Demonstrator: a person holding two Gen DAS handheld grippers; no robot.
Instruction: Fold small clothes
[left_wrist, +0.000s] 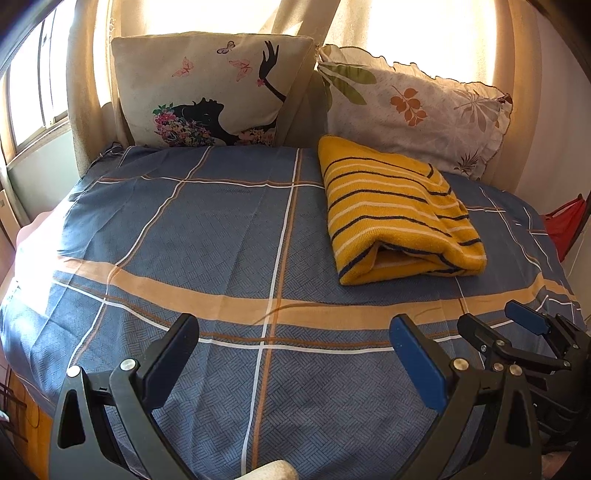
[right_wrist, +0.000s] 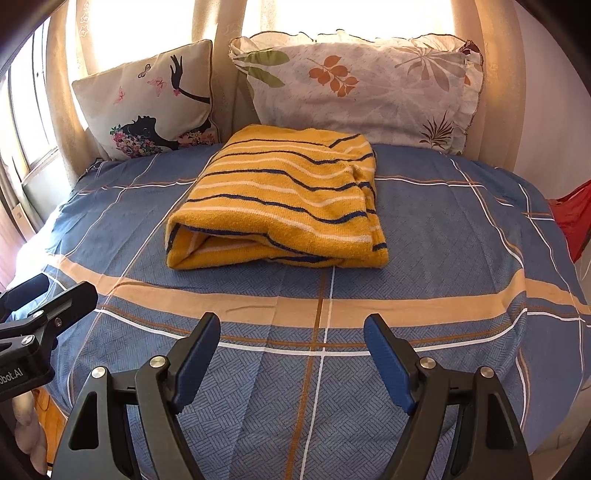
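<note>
A yellow knit garment with navy and white stripes (left_wrist: 397, 214) lies folded into a thick rectangle on the blue checked bedsheet (left_wrist: 221, 229); in the right wrist view the garment (right_wrist: 284, 195) sits mid-bed. My left gripper (left_wrist: 295, 332) is open and empty, held over the sheet near the bed's front, well short of the garment. My right gripper (right_wrist: 291, 332) is open and empty, also in front of the garment. The right gripper shows at the right of the left wrist view (left_wrist: 517, 328), and the left gripper at the left edge of the right wrist view (right_wrist: 37, 299).
Two pillows lean at the head of the bed: one with a woman's silhouette and butterflies (left_wrist: 210, 92), one with a leaf print (left_wrist: 413, 107). Sunlit curtains (left_wrist: 92, 74) hang behind. A red object (left_wrist: 565, 225) is beyond the bed's right edge. A window (left_wrist: 33, 88) is at left.
</note>
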